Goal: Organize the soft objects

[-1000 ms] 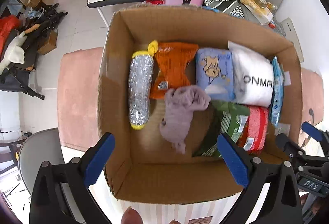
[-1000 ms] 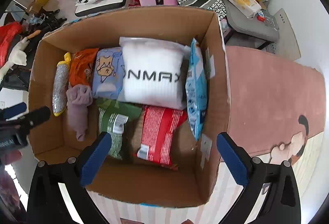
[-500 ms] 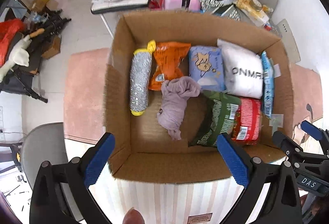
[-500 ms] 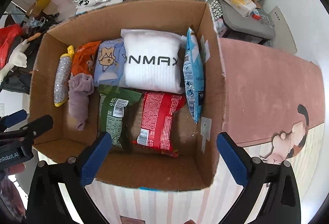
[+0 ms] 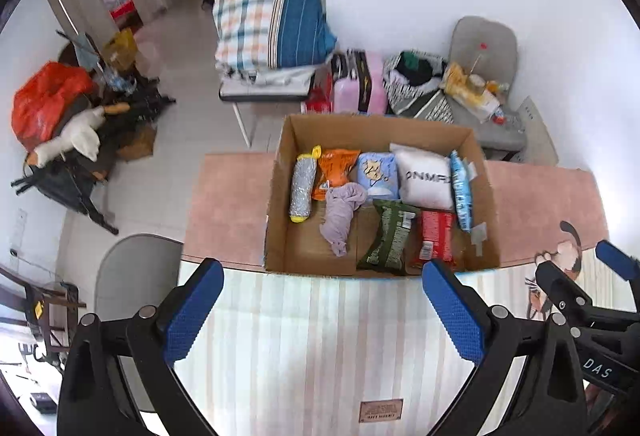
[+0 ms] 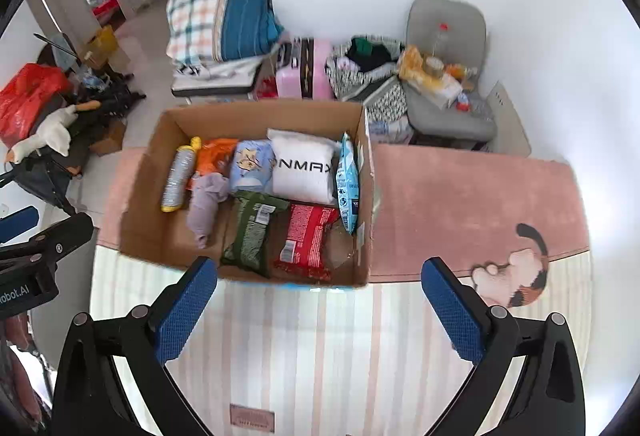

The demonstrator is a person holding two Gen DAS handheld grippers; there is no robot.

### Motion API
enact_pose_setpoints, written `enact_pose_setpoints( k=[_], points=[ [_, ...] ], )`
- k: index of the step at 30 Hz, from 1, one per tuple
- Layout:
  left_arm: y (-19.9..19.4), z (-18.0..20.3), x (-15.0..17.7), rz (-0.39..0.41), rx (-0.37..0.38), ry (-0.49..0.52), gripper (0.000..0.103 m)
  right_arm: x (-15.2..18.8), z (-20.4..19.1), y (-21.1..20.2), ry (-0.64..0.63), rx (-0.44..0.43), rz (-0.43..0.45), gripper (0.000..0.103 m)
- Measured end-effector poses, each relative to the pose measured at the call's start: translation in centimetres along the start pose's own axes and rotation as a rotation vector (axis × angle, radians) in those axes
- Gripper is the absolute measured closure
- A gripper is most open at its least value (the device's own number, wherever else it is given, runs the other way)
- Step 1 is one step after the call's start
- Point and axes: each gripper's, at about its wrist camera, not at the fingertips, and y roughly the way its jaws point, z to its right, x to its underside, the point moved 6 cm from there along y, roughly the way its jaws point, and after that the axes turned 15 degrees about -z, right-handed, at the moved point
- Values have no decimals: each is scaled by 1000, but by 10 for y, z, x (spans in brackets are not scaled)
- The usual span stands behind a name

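An open cardboard box (image 5: 280, 172) (image 6: 140, 196) stands on a pink and striped mat. It holds a lilac cloth (image 5: 342, 214) (image 6: 206, 202), a silver roll (image 5: 302, 188), an orange pack (image 5: 336, 170), a blue pack (image 5: 378, 172), a white ONMAX pack (image 5: 428, 176) (image 6: 304, 168), a green pack (image 5: 390, 236) (image 6: 252, 232), a red pack (image 5: 436, 236) (image 6: 306, 240) and a light blue pack (image 5: 460, 192). My left gripper (image 5: 320, 308) and right gripper (image 6: 320, 304) are both open and empty, high above the mat, near side of the box.
The right gripper shows at the right edge of the left wrist view (image 5: 580, 300). A grey chair (image 5: 136, 268) stands at the mat's left. Behind the box are a pink suitcase (image 5: 356, 84), a checked bedding pile (image 5: 272, 16) and a loaded grey chair (image 5: 480, 84).
Both grippers have risen and drawn back from the box, which now looks much smaller and farther. The box contents have not moved. Both stay open.
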Motion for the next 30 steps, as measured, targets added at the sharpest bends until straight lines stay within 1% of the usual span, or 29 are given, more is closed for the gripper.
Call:
enact_pose_setpoints(
  k=[2, 5, 8, 12, 13, 16, 19, 23, 27, 30],
  points=[
    [-21, 2, 14, 29, -1, 4, 1, 12, -2, -21, -3, -5, 29, 0],
    [-44, 6, 33, 52, 1, 12, 1, 32, -4, -57, -12, -14, 80, 0],
    [-63, 7, 51, 55, 6, 9, 1, 51, -5, -92, -24, -32, 122, 0],
    [-86, 4, 75, 64, 37, -25, 1, 75, -1, -127, -9, -30, 173, 0],
    [-92, 4, 82, 71, 35, -29, 1, 82, 1, -135, -3, -29, 182, 0],
    [-106, 6, 96, 89, 31, -26, 1, 99, 3, -156, 4, -52, 200, 0],
    [-121, 8, 110, 111, 18, -16, 1, 117, 5, -177, 4, -53, 219, 0],
    [-140, 7, 121, 144, 21, -19, 1, 135, 6, -199, -5, -70, 227, 0],
    [-155, 4, 126, 186, 6, -27, 1, 150, 7, -213, -16, -67, 235, 0],
    [-163, 1, 125, 214, -4, -38, 1, 152, 12, -220, -13, -50, 251, 0]
  ],
)
